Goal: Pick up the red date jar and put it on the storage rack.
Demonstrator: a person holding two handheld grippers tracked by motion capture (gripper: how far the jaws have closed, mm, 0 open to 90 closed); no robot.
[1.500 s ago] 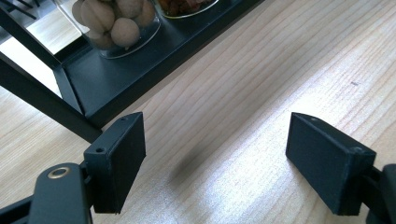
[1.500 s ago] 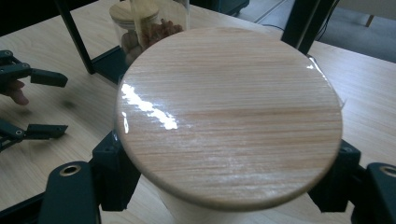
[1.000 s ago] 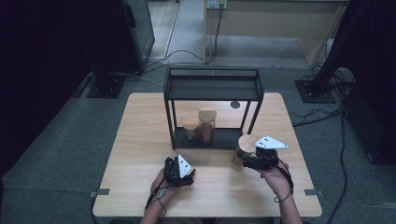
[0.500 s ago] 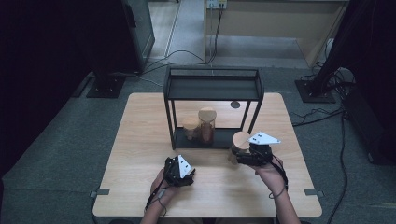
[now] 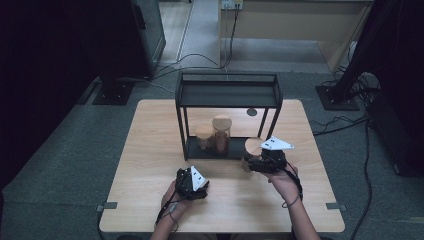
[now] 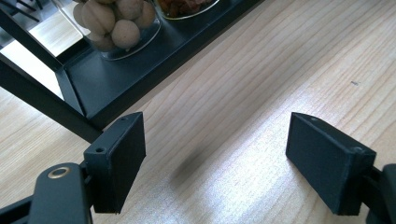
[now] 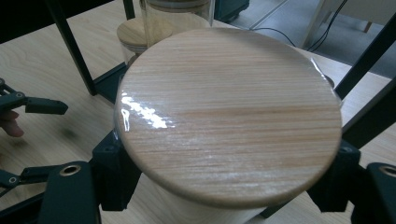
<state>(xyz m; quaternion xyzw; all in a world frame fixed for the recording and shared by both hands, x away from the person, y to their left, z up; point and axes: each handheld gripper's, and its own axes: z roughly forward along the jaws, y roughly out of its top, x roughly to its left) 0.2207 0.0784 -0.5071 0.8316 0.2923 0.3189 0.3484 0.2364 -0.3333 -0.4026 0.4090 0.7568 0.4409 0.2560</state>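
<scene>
The light wooden surface (image 5: 150,150) carries a black metal two-tier shelf rack (image 5: 227,92), which stands at its far middle. On the rack's lower tray stand two clear glass jars with round wooden lids: a taller one holding brown pieces (image 5: 221,134) and, just beside it on the left, a shorter one holding pale round nuts (image 5: 204,138). No label, brand or writing can be read on any jar or on the rack.

The right gripper (image 5: 264,161), topped by a grey three-cornered plate, is at the rack's front right corner. Its fingers (image 7: 114,175) are clamped on either side of a third clear glass jar with a wide round wooden lid (image 7: 229,126), gripping the glass just under the lid. This jar sits just outside the rack's right front post, near the two jars on the tray.

The left gripper (image 5: 191,181) rests low over the surface, in front of the rack and well apart from the right one. Its fingers (image 6: 116,158) stand apart with bare wood between them.
</scene>
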